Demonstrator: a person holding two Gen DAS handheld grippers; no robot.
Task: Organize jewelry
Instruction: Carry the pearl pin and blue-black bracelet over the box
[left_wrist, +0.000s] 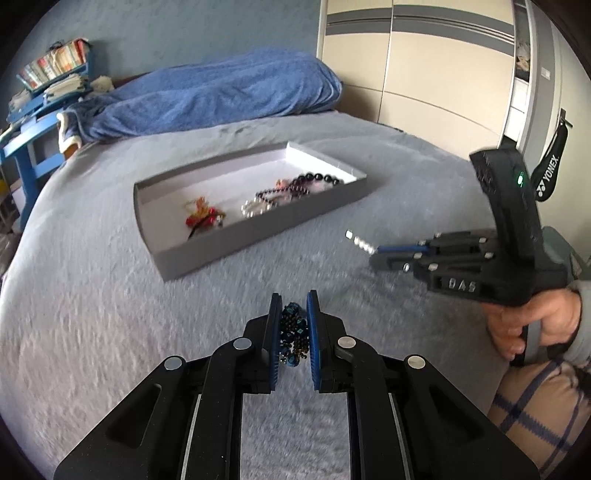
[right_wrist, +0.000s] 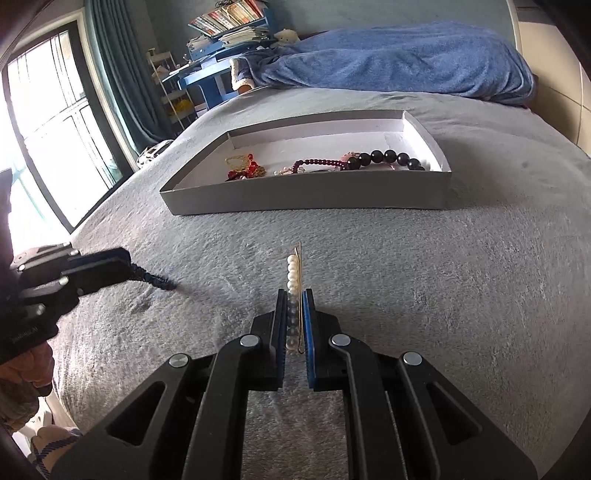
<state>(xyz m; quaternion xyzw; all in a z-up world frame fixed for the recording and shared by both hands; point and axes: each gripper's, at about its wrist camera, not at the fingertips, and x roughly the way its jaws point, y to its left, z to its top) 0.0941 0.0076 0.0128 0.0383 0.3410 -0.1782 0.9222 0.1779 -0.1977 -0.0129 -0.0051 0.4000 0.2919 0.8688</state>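
Left gripper (left_wrist: 292, 299) clenched on a dark beaded bracelet (left_wrist: 291, 332) between its fingers, right gripper (right_wrist: 294, 295) clamping a pearl hairpin (right_wrist: 294, 280) jutting past its fingertips, gray tray (right_wrist: 306, 199) ahead of both

A shallow grey cardboard tray (right_wrist: 306, 201) with white inside sits on pale grey fleece bedding (right_wrist: 461, 277); far behind, a blue blanket (right_wrist: 399, 62).

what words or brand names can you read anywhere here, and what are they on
"YONEX": white letters on the black racket bag hanging by the wardrobe.
"DAS": raised letters on the black body of the right claw.
Book spines on the blue shelf: too small and blurred to read.
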